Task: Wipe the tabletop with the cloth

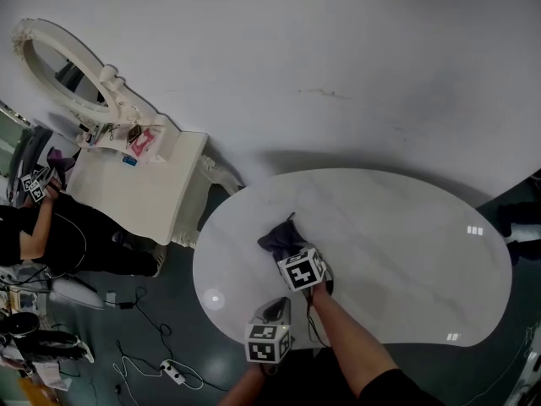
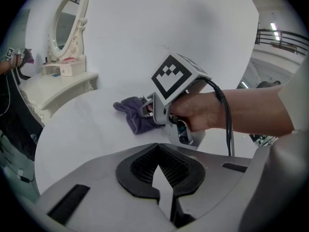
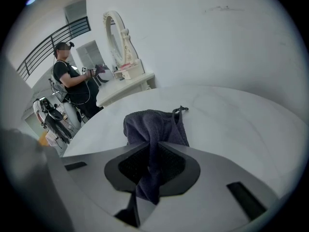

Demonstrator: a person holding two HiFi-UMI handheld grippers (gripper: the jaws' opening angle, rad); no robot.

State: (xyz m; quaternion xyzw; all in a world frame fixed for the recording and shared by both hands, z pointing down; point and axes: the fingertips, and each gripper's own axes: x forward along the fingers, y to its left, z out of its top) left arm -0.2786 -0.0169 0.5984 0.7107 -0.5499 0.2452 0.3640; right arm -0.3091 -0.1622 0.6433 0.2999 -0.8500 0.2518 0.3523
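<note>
Bystander [image 1: 34, 227]: one, far left, in dark clothing, beside the dressing table.
Dressing table [image 1: 144, 194]: one, white, left of the surface and apart from it, with one oval mirror [image 1: 59, 66] upright at its back.
Power strip [image 1: 173, 370]: one, white, on the dark floor among loose cables, below the dressing table.
Left gripper [image 1: 275, 311]: first of two, at the near edge of the surface, just behind the right one. Fingers [image 2: 140, 166] pressed together with nothing between them, white surface showing past their tips.
Cloth [image 1: 279, 235]: one, dark purple-grey, bunched on the left half of the surface. One fold pinched, the rest lying on the white top.
Right gripper [image 1: 292, 254]: second of two, at the cloth's near side, held in a bare hand [image 2: 203, 110]. Fingers [image 3: 130, 166] closed on a fold of the cloth, which runs back between them.
Marker cubes: two, one on each gripper, black-and-white squares facing up.
Surface [image 1: 406, 252]: one, white, rounded and glossy, faintly veined, with small light reflections toward its right end.
</note>
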